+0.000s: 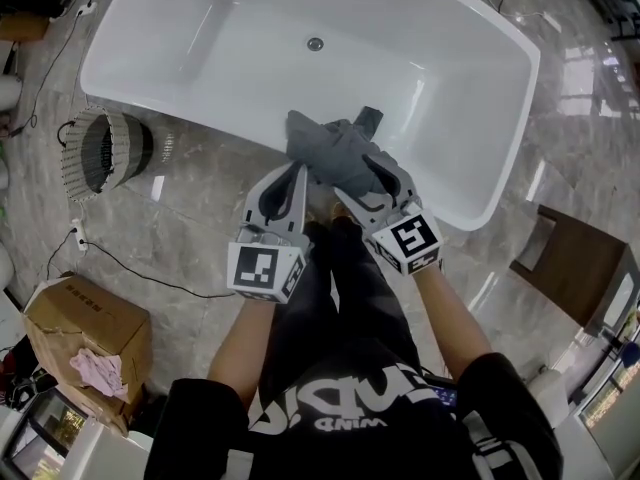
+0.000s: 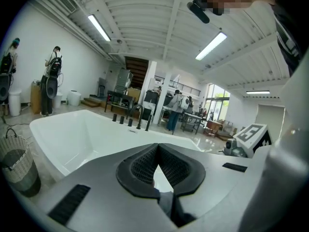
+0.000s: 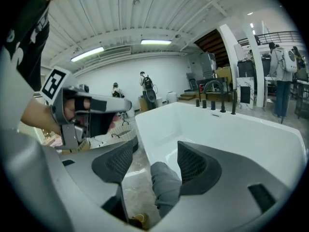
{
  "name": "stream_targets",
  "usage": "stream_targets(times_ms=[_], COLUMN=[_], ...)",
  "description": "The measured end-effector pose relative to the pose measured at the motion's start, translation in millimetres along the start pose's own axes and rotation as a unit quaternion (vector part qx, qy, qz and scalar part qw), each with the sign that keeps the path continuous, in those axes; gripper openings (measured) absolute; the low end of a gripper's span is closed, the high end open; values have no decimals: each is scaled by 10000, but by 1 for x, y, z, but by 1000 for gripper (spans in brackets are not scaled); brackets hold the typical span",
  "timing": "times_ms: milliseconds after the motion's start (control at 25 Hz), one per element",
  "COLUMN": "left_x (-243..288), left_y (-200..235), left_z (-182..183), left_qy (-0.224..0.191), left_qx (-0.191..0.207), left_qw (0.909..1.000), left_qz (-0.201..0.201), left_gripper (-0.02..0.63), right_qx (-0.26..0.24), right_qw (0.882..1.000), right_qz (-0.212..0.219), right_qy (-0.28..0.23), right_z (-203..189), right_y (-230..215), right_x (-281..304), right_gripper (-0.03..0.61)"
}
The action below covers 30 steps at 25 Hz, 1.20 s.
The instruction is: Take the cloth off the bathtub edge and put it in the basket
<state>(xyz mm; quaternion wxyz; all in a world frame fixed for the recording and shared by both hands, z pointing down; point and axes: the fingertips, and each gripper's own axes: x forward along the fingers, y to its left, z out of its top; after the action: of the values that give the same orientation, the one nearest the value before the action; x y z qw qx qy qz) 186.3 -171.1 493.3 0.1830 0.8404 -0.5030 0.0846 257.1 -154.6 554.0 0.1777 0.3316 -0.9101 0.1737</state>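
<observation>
Your left gripper (image 1: 296, 173) has its jaws pressed together at the tips, against the left side of the crumpled grey fabric cloth (image 1: 335, 153). Your right gripper (image 1: 368, 183) has its jaws spread wide. A fold of the cloth stands between its pads (image 3: 116, 161), but they are not clamped on it.

The cloth lies bunched over the near edge of the white rectangular bathtub (image 1: 250, 58), right of that edge's middle.

Judged step in hand: securing the cloth with the right gripper. Push the jaws further over the fold so both pads face thick fabric, then close fully. Lift straight up clear of the rim before swinging left, so that no trailing end drags.

The round pale woven basket (image 1: 110, 153) stands on the grey marble floor (image 1: 200, 228), beside the tub's near left corner.

Not established:
- A scrap of grey shows low between the left jaws, near their root. Whether it is gripped or merely lies beneath cannot be told.
- The grippers cover the cloth's near part.
- The basket's interior is dark, so its contents cannot be made out.
</observation>
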Motion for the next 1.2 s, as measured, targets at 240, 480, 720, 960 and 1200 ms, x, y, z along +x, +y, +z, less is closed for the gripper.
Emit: stream_targets(times_ms=[240,480,720,960,1200], left_x=[3,3,5,10,11], left_y=[4,8,9,7,12], left_z=[-8,-25,-35,-39,-41], left_qy=[36,162,250,298,318], left_qx=[-85,-201,-264,-293,-332], left_qw=[9999,9996,9993,9990,9987], left_qz=[48,93,119,134,212], left_gripper=[14,14,14,14,14], right_qx=[-332,-967,-1258,-1493,-1493], right_qw=[9958,9722,9470,9254,9219], right_qz=[109,250,299,361,443], right_qy=[852,2117,2940,3466,3547], right_z=[-62,-144,-188,-220,-229], right_y=[-10,-23,-31,-37,-38], right_x=[41,82,101,113,122], right_gripper=[250,252,262,265,265])
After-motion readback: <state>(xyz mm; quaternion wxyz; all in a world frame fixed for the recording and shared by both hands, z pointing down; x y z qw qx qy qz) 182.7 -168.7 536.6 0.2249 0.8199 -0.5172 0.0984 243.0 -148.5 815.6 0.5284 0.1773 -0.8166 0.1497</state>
